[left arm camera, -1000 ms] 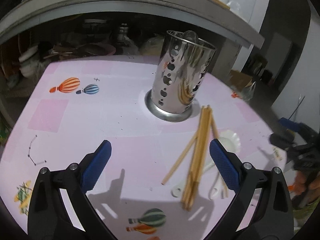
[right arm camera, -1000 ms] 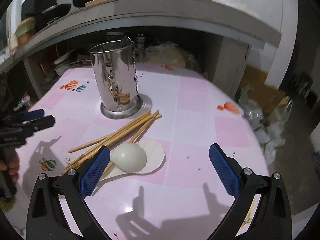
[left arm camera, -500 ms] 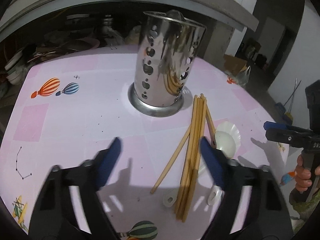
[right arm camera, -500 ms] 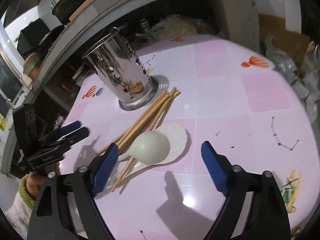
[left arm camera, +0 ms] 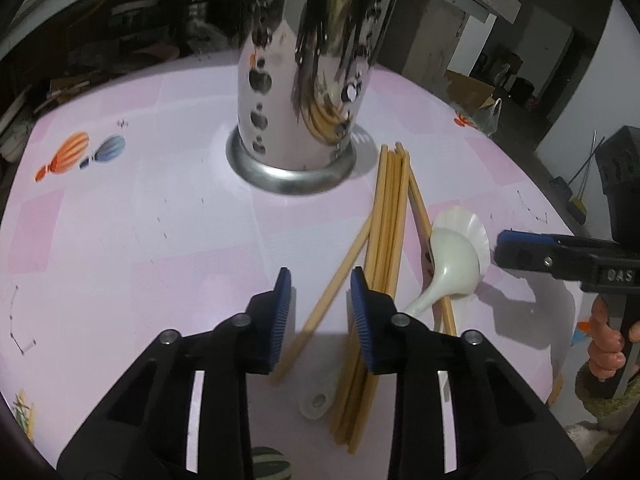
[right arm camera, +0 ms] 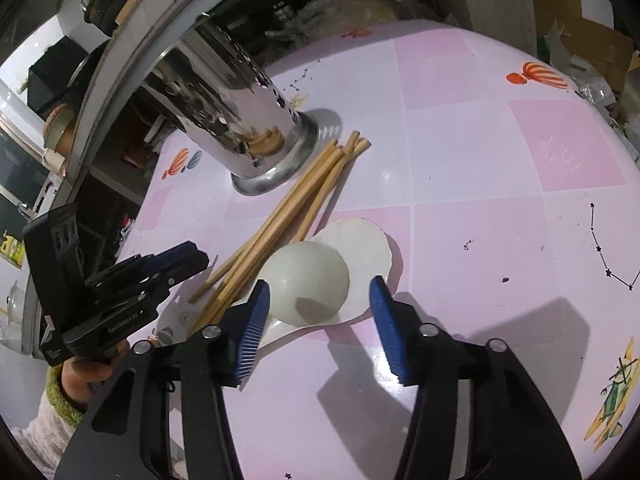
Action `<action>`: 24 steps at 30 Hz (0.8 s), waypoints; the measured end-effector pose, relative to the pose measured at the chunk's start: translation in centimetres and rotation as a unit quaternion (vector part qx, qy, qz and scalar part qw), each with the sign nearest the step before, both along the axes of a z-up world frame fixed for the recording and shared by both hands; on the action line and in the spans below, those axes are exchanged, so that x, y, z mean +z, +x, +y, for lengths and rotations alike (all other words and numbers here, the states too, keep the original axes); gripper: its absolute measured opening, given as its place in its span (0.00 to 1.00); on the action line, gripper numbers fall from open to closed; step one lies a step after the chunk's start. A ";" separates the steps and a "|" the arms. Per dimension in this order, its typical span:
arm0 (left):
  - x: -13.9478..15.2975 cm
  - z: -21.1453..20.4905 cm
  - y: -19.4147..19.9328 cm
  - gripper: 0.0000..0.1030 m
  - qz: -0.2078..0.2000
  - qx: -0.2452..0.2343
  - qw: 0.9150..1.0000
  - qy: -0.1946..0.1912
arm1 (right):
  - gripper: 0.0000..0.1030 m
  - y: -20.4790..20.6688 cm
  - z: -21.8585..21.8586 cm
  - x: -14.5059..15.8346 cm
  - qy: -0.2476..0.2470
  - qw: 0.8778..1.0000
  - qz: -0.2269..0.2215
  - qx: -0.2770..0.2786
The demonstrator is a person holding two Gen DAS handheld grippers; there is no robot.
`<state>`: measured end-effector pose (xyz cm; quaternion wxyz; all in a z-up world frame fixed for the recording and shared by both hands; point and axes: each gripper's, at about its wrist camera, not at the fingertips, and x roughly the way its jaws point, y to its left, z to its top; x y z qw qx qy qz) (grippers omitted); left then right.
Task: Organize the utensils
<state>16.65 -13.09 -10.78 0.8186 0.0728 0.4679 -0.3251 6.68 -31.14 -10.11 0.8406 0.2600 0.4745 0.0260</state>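
Note:
A perforated steel utensil holder (left arm camera: 296,80) (right arm camera: 224,112) stands on the pink table. Beside it lies a bundle of wooden chopsticks (left arm camera: 390,220) (right arm camera: 296,204), and one stray chopstick (left arm camera: 340,276) angles off to the left. My left gripper (left arm camera: 320,308) is low over the table, its jaws closing around that stray chopstick without touching it. Two white spoons lie by the bundle: a round-bowled one (right arm camera: 308,276) (left arm camera: 452,264) resting on a flat scalloped one (right arm camera: 364,248). My right gripper (right arm camera: 320,316) straddles the round bowl, jaws closing, pads clear of it.
The pink tablecloth (left arm camera: 120,220) carries balloon prints (left arm camera: 68,156). A grey shelf (right arm camera: 120,52) overhangs the table's far side, with cluttered storage beneath. A hand (left arm camera: 608,344) holds the right gripper at the table's right edge. Cardboard and bags (right arm camera: 580,52) lie beyond the table.
Both grippers have come down closer to the table and their jaws have narrowed a lot. The left now brackets a chopstick. The right has tilted and brackets the round spoon.

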 end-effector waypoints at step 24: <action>-2.8 0.7 -4.2 0.21 0.121 0.017 0.990 -0.066 | 0.36 2.5 -1.2 -1.5 0.047 0.998 0.027 0.027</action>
